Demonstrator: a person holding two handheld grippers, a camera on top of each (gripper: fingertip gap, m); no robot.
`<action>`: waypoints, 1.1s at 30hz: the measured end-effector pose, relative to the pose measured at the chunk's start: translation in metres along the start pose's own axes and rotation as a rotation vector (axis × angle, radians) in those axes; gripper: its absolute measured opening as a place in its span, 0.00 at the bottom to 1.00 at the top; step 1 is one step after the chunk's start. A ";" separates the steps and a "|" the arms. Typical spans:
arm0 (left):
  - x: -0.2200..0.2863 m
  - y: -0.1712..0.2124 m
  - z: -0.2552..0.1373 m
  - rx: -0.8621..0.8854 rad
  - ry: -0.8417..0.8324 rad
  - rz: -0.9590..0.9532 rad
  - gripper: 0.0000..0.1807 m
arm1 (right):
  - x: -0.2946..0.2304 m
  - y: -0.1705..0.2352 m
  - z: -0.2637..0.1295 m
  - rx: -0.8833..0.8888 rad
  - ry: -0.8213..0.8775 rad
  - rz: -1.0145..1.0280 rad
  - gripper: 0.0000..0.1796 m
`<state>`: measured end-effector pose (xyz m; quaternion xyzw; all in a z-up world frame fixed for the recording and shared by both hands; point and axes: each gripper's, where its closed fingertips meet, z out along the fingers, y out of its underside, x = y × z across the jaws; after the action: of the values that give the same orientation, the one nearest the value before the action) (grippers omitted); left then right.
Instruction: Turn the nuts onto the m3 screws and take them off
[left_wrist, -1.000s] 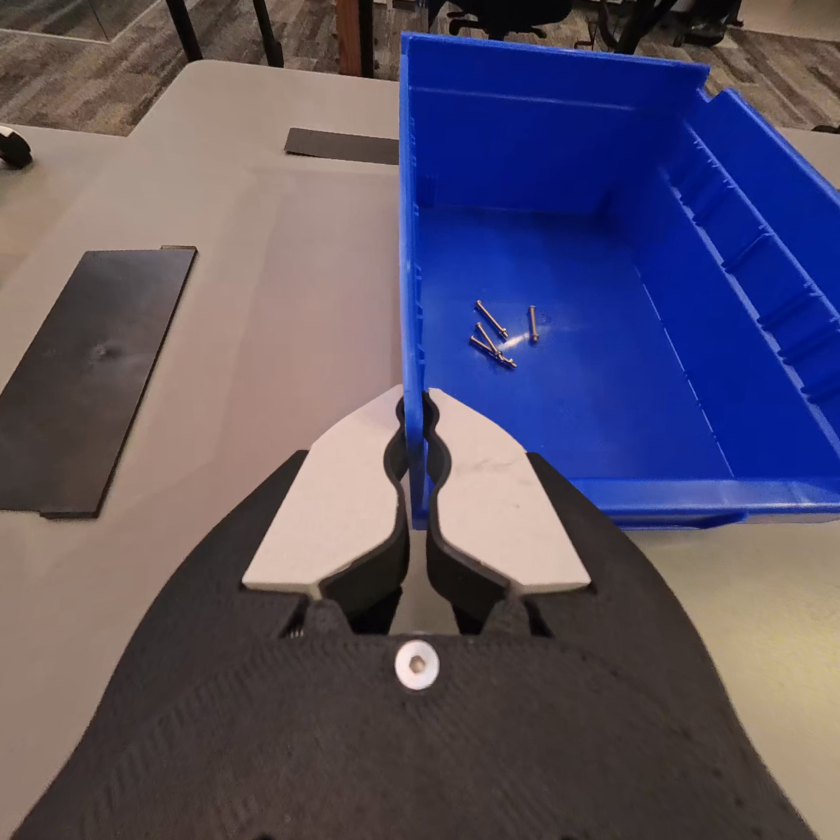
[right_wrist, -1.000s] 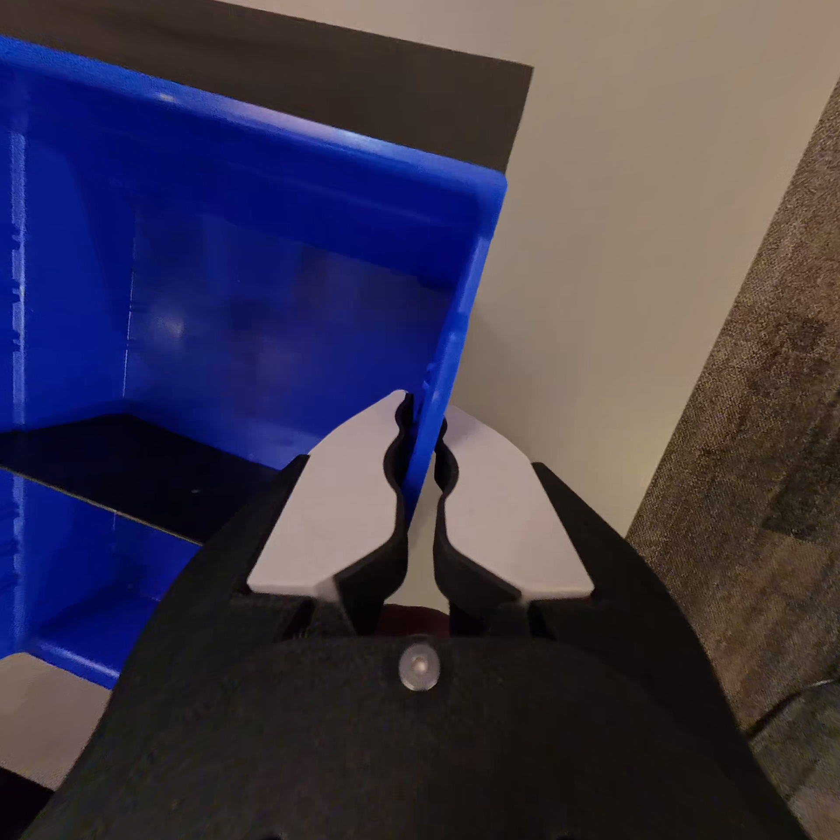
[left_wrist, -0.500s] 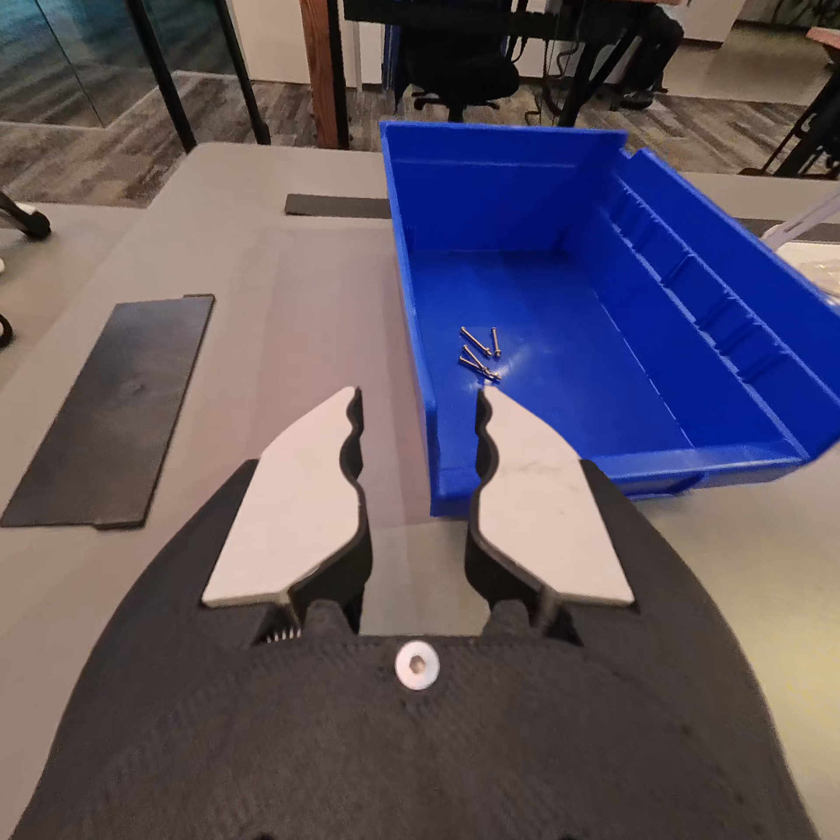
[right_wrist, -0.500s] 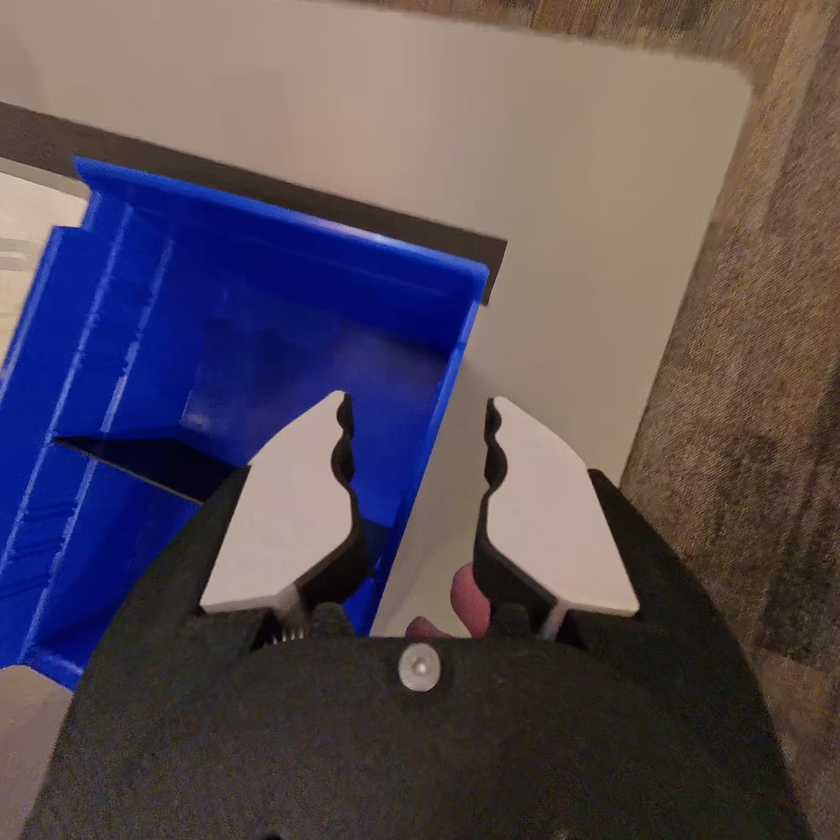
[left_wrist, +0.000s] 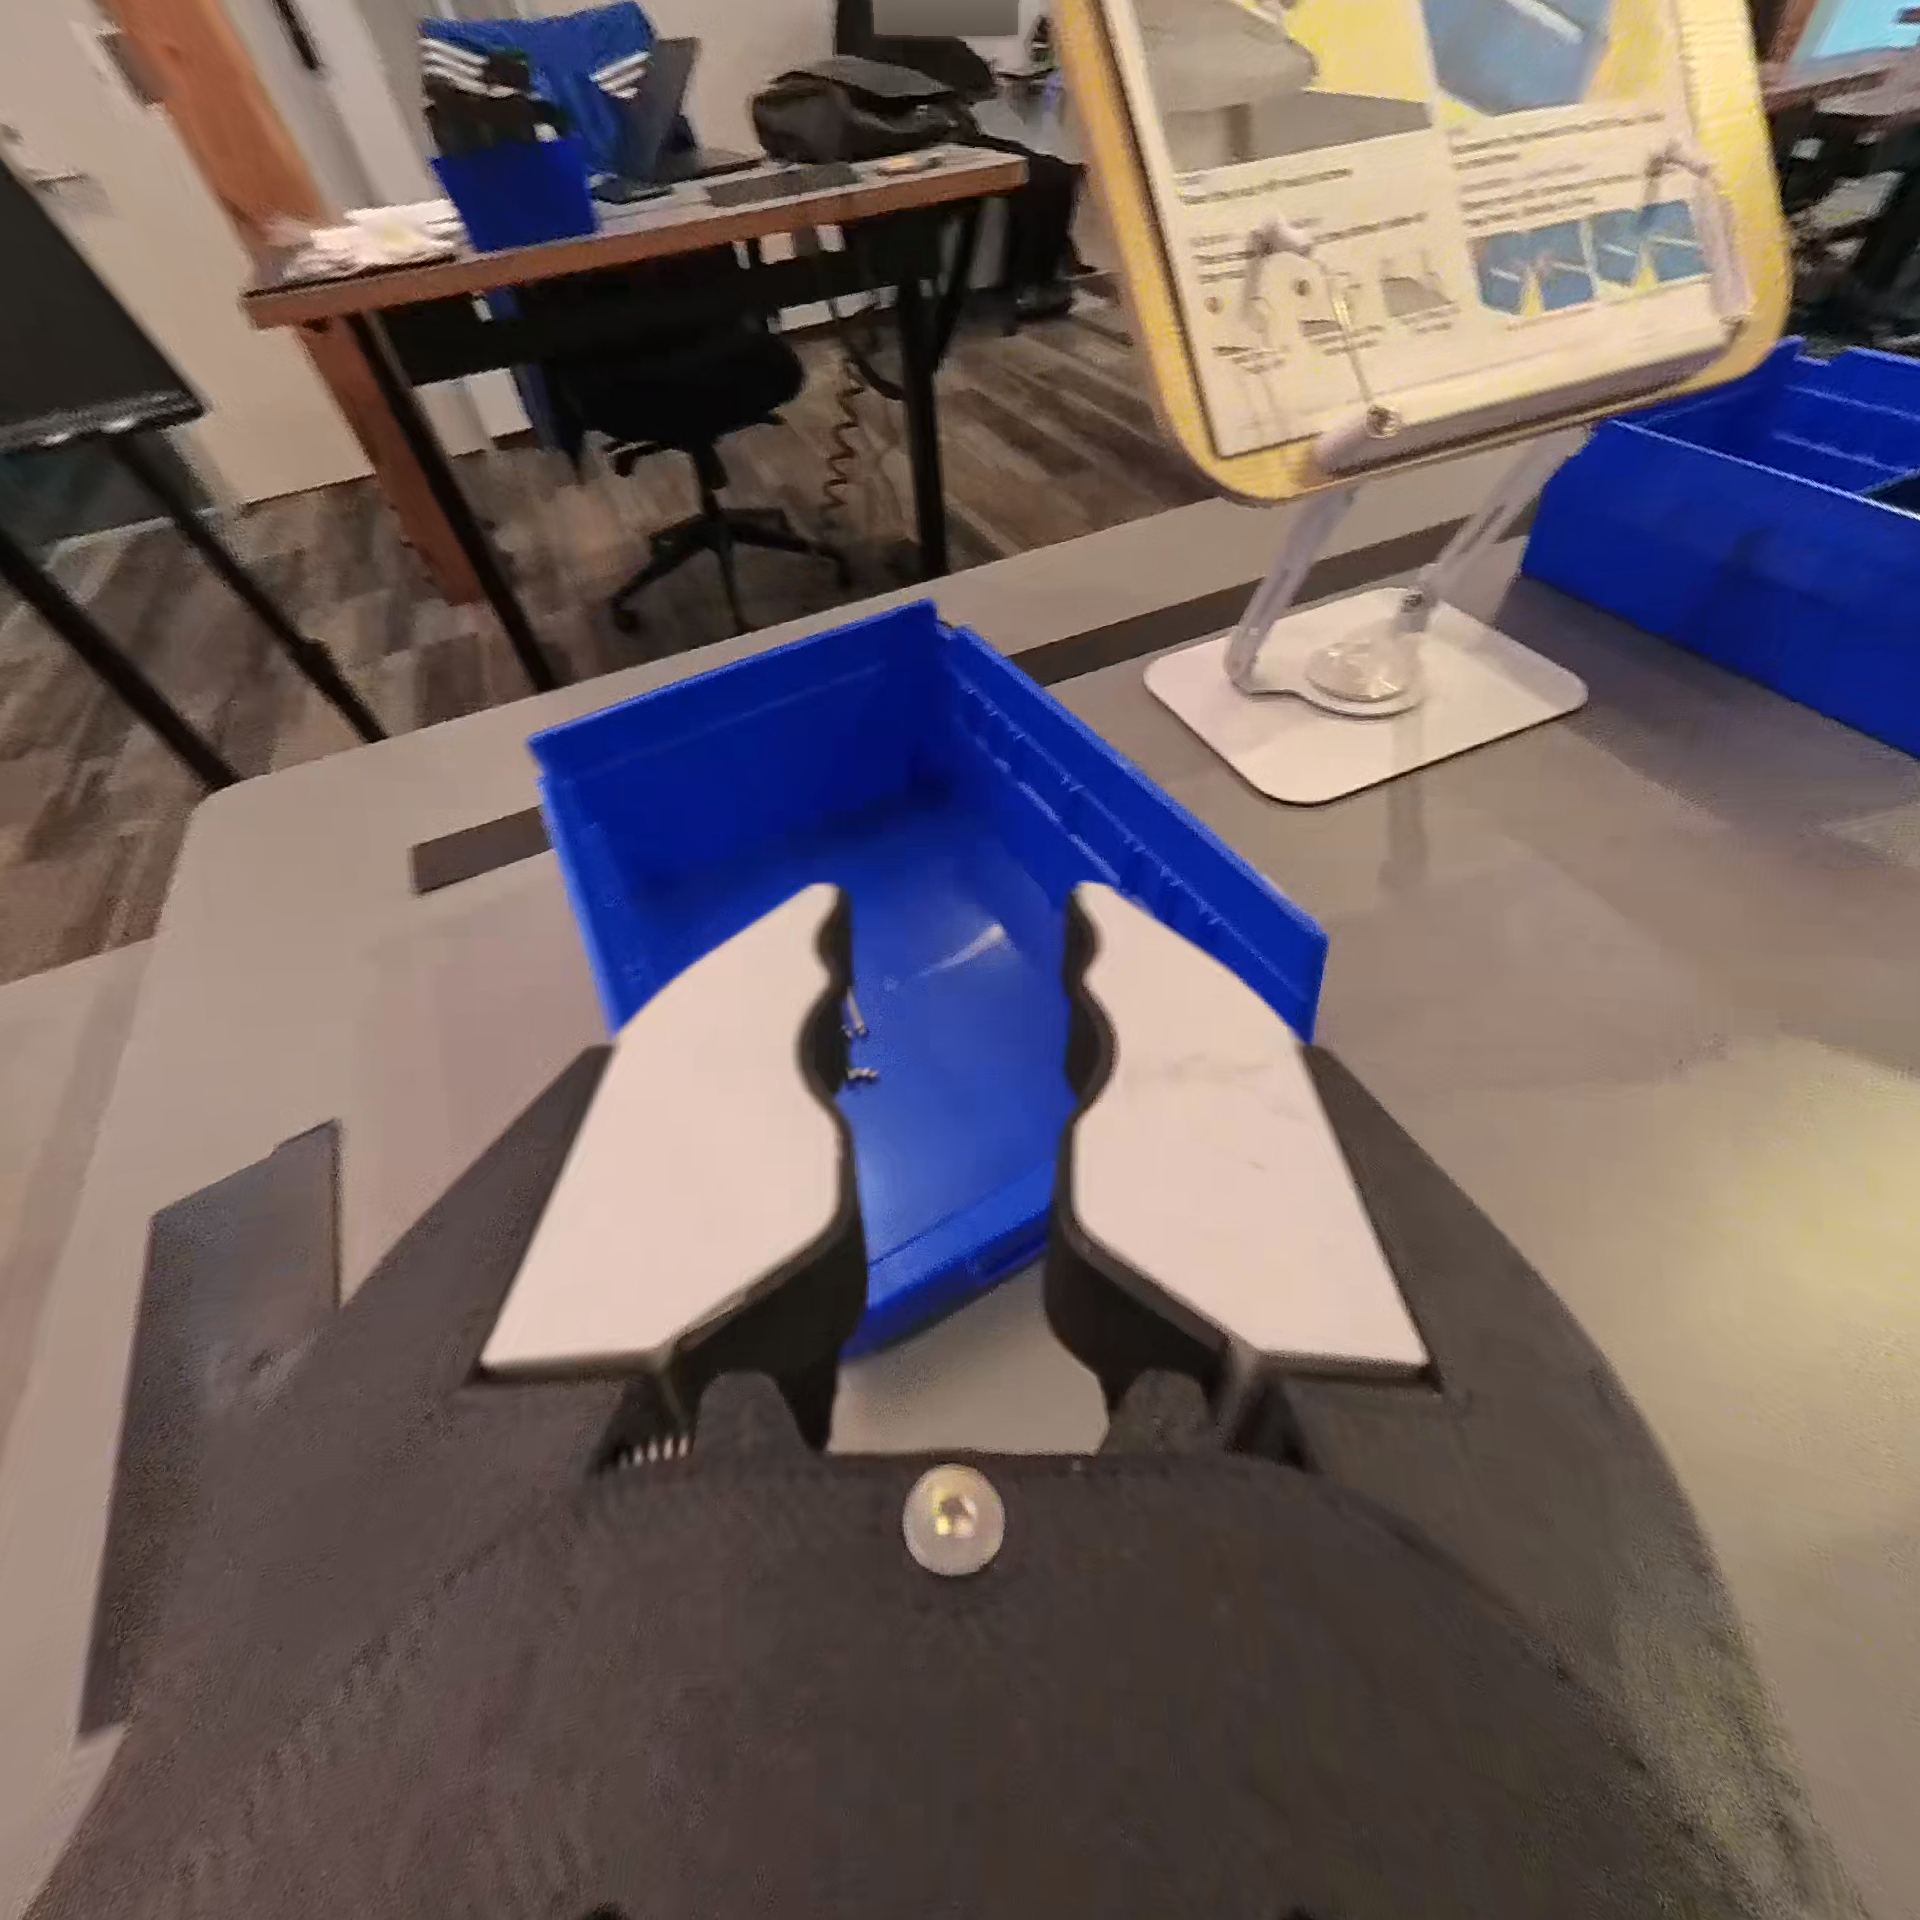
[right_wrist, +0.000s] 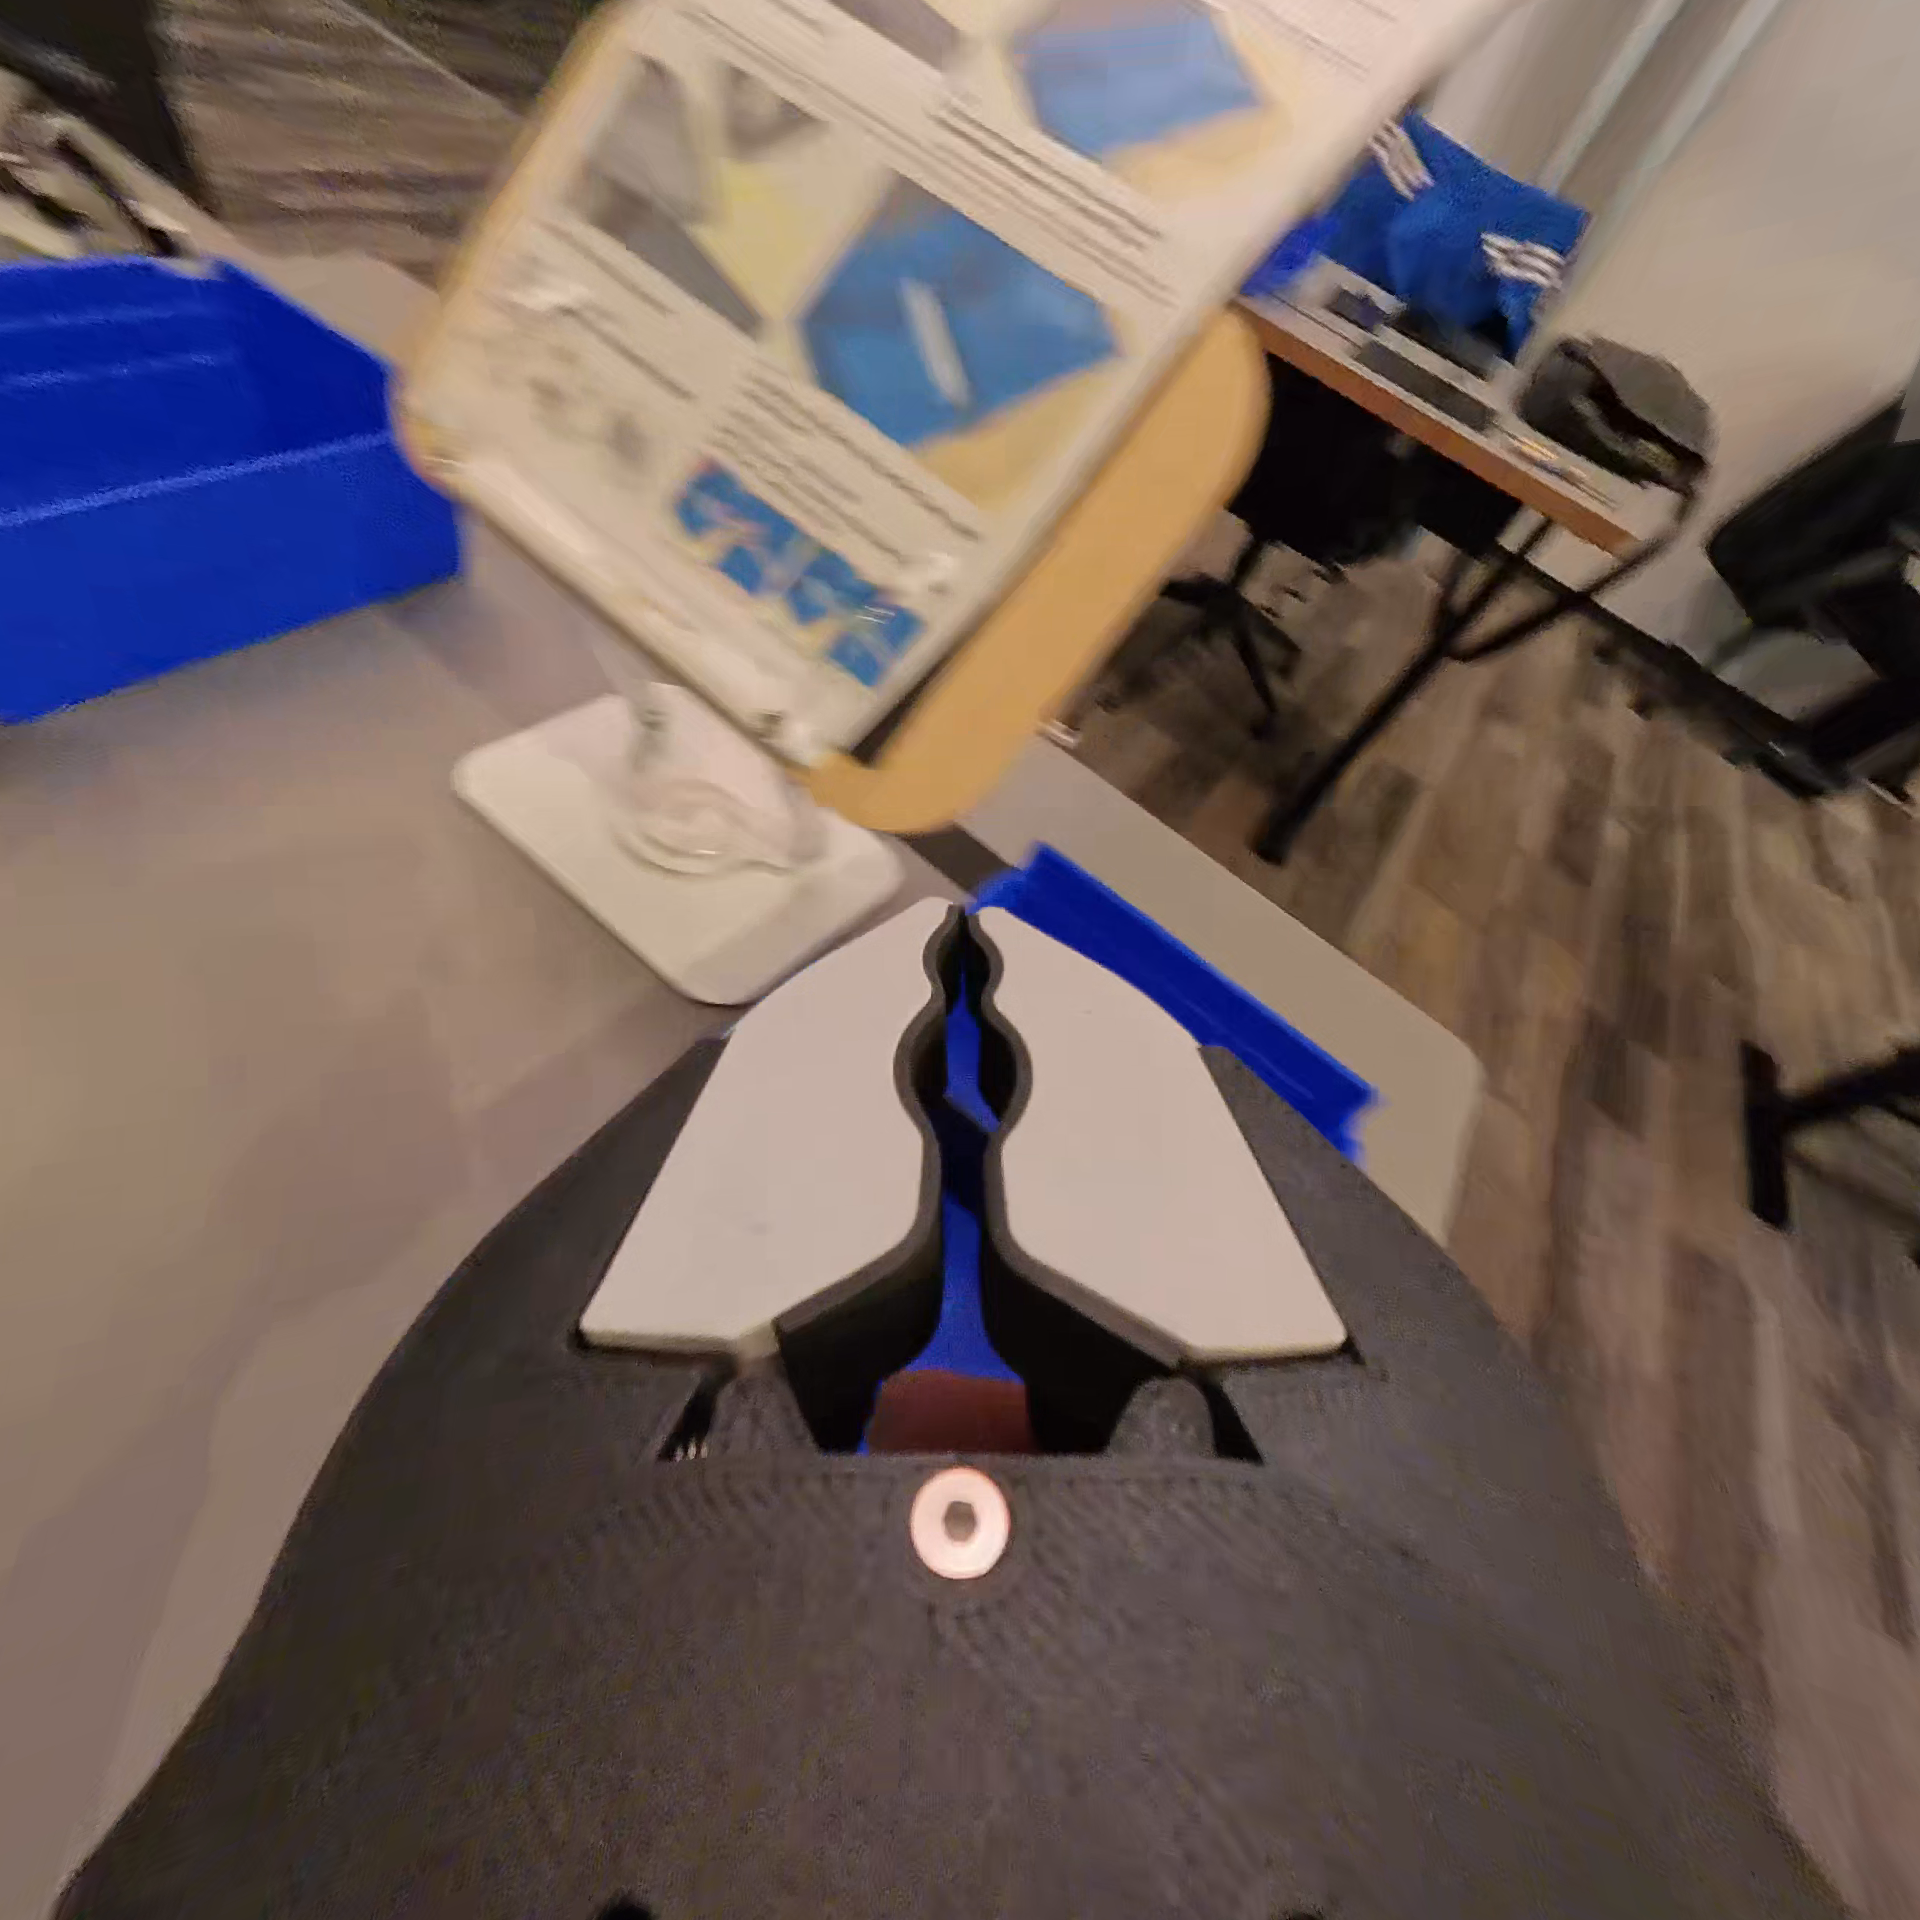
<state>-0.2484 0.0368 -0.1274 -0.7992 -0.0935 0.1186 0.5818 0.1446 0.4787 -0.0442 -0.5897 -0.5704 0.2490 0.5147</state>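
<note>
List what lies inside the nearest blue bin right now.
A few small screws lie on the blue bin floor; the left gripper covers part of it. No nuts are discernible.

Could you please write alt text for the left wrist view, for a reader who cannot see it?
An open left gripper hovers above a blue bin on a grey table, with small screws lying on the bin floor. Behind it stands a printed sheet on a white stand.

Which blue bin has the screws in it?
The near blue bin straight ahead of the open left gripper: a few small screws lie on its floor. The second blue bin, far right behind the stand, shows none.
</note>
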 end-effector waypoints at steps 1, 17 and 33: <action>0.006 0.002 0.011 -0.030 0.024 0.021 0.20 | -0.029 -0.004 0.000 0.019 -0.047 -0.018 0.00; -0.030 0.108 0.155 -0.750 -0.018 0.061 0.14 | -0.284 0.031 0.079 0.153 -0.634 0.011 0.00; -0.055 0.159 0.176 -0.963 -0.008 0.011 0.08 | -0.297 0.051 0.093 0.127 -0.711 0.019 0.00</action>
<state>-0.3517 0.1327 -0.3261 -0.9778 -0.1357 0.0677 0.1445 0.0169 0.2417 -0.2095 -0.4384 -0.6917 0.4780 0.3174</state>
